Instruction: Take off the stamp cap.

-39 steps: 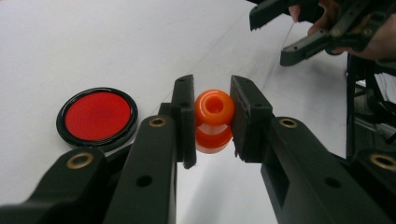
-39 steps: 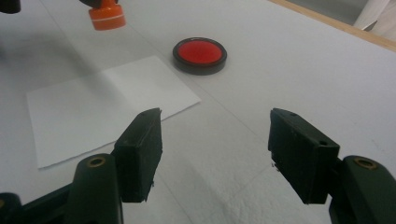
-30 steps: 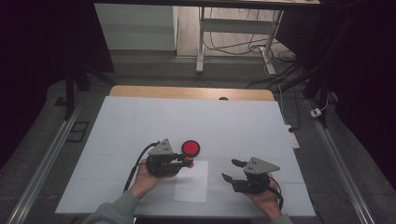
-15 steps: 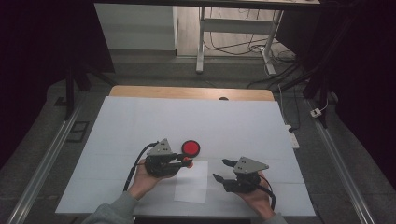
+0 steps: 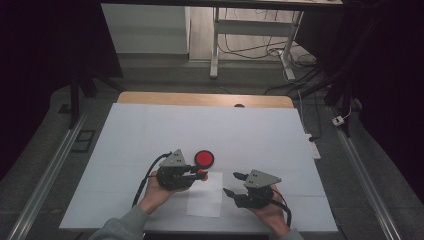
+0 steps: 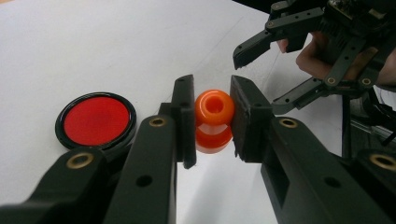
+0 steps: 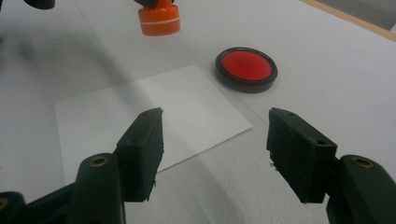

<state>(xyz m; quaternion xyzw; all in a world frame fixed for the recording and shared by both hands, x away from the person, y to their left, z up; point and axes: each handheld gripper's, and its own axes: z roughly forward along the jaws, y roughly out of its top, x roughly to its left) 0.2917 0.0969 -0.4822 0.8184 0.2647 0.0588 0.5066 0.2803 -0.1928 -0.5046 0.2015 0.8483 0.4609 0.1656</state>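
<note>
No legible writing: orange stamp (image 6: 214, 119), ink pad (image 6: 96, 120).

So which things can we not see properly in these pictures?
- Orange stamp: its underside is hidden in the left gripper view; in the right gripper view its top is cut off by the upper edge, so the left gripper's hold is out of frame there.
- Red ink pad: too small in the high view to tell its surface.
- Paper sheet: the right gripper hides its near edge.
</note>
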